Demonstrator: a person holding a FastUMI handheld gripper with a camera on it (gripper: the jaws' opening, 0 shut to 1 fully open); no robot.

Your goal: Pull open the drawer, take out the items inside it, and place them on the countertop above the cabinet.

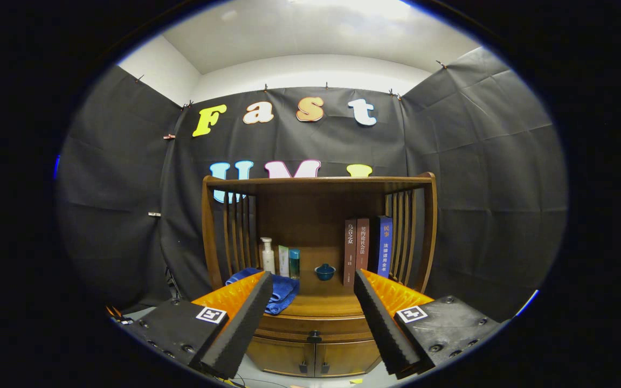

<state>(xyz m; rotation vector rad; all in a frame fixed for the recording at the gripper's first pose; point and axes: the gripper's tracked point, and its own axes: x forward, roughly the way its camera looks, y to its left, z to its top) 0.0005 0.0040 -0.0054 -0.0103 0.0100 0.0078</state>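
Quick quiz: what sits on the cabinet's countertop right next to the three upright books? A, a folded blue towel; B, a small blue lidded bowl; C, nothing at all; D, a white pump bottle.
B: the small blue lidded bowl stands just beside the books, beyond the open tool.

I'm seeing bright overhead light washing the ceiling, dim shadow inside the cabinet [318, 237]; its top bows from fisheye distortion, and the nearest fingers [235, 334] look perhaps slightly soft.
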